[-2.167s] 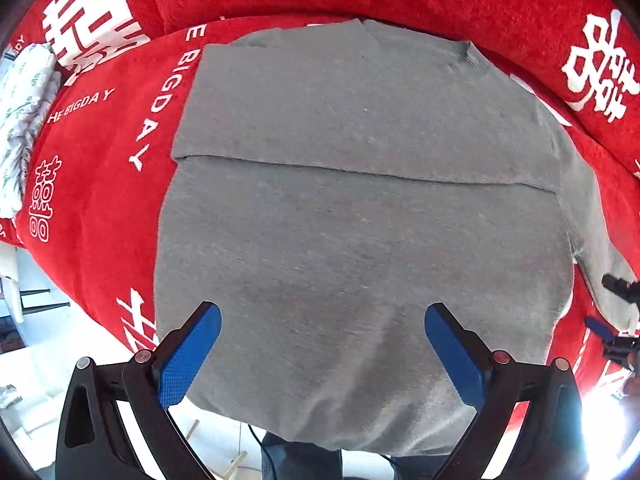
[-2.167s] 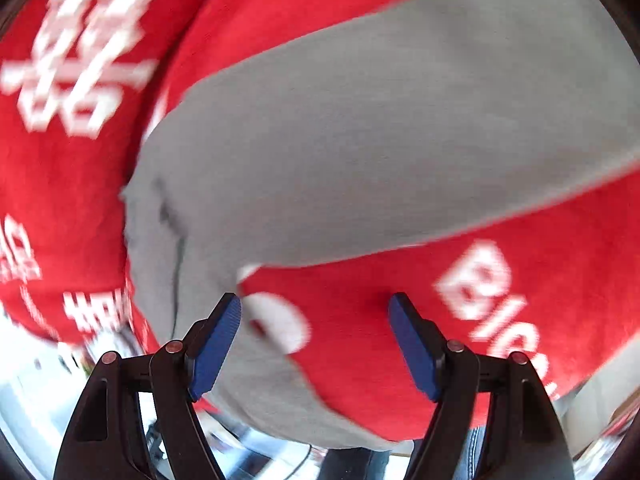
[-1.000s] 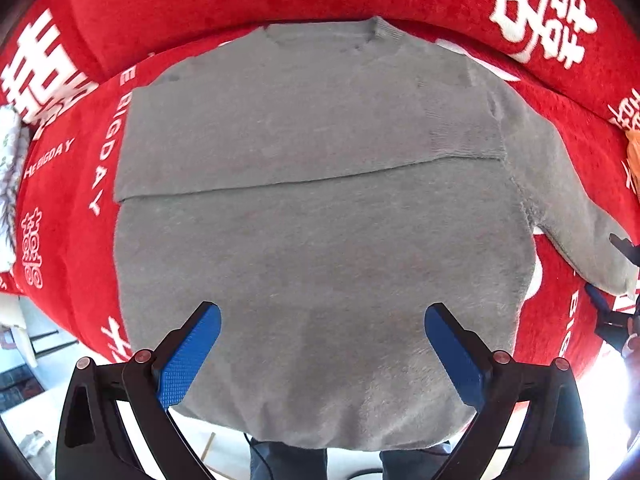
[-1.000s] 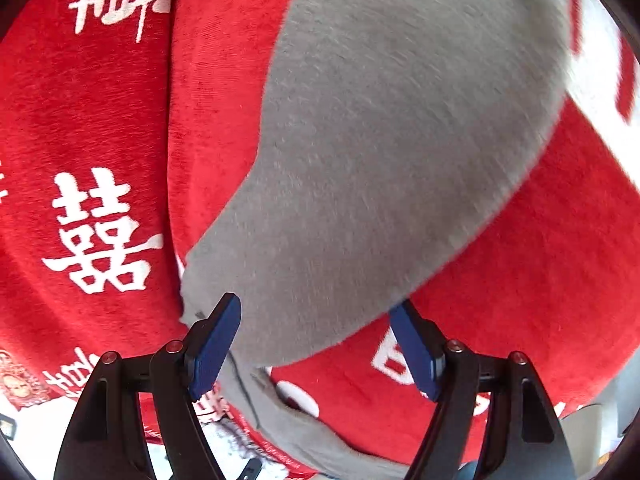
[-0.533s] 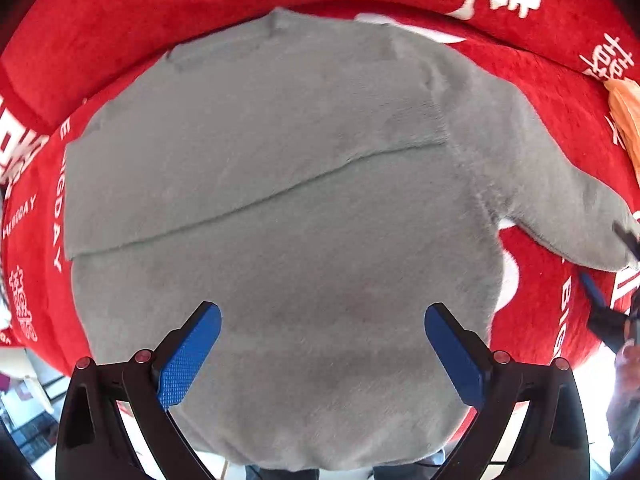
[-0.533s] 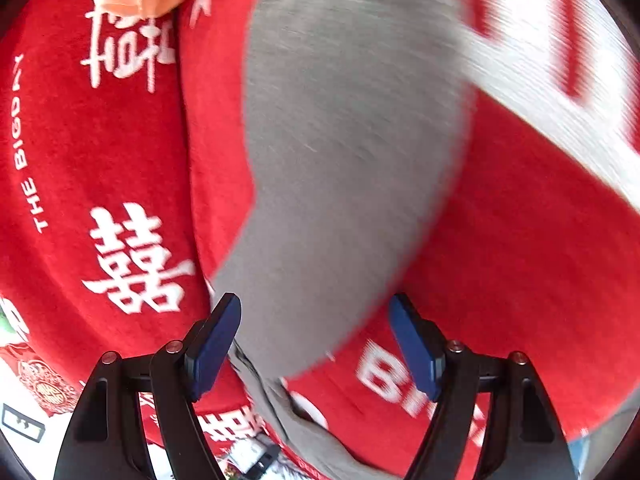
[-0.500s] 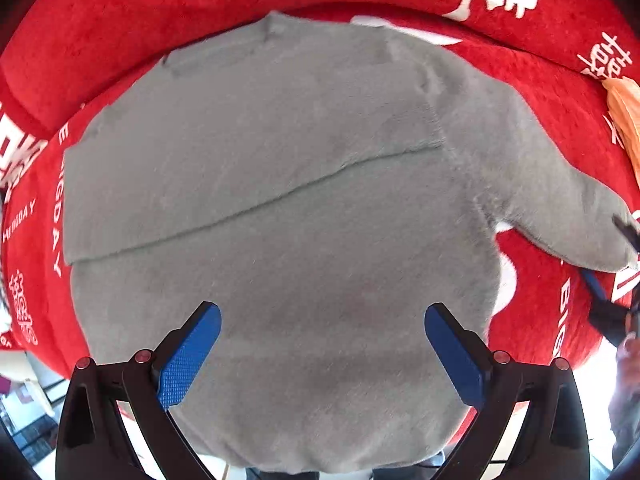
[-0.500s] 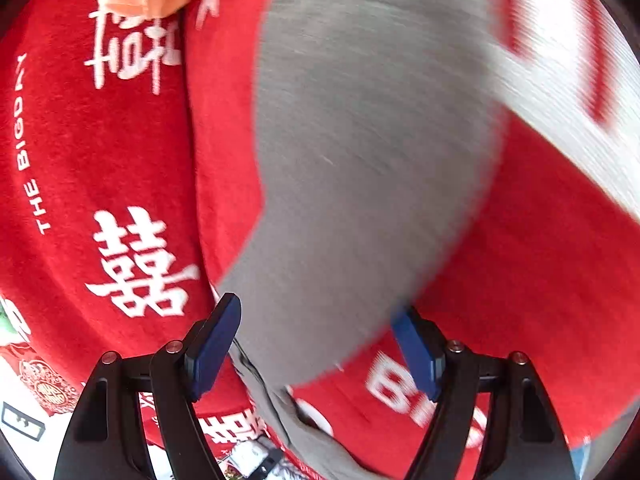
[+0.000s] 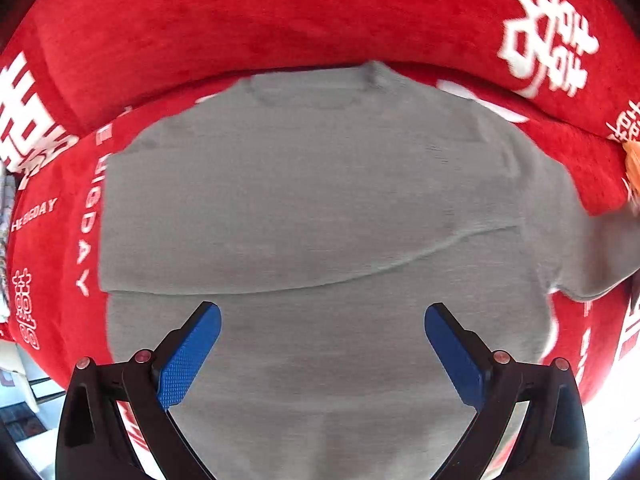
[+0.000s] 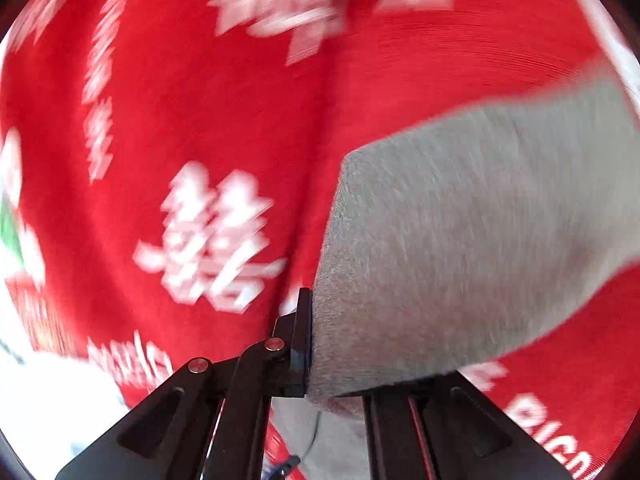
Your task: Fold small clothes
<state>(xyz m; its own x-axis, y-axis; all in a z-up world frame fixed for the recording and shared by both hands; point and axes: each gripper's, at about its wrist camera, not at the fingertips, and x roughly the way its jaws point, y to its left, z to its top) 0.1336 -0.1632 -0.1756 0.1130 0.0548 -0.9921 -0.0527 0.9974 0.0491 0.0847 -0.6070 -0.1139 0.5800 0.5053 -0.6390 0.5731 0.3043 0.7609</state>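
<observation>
The left gripper point(image 9: 322, 354) has its fingers spread wide above the grey sweater point(image 9: 312, 216). The right gripper point(image 10: 310, 344) has its fingers pressed on the sweater's sleeve point(image 10: 460, 248). The sweater lies flat on the red blanket point(image 9: 280, 16).

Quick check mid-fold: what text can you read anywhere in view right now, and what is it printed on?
"DAY", end of a vertical line on the red blanket, left of the grey sweater.
"HEBIGDAY", slanted, further left; first letter cut off.
White double-happiness characters: decorative.
Right wrist view: lettering too blurred to read.
</observation>
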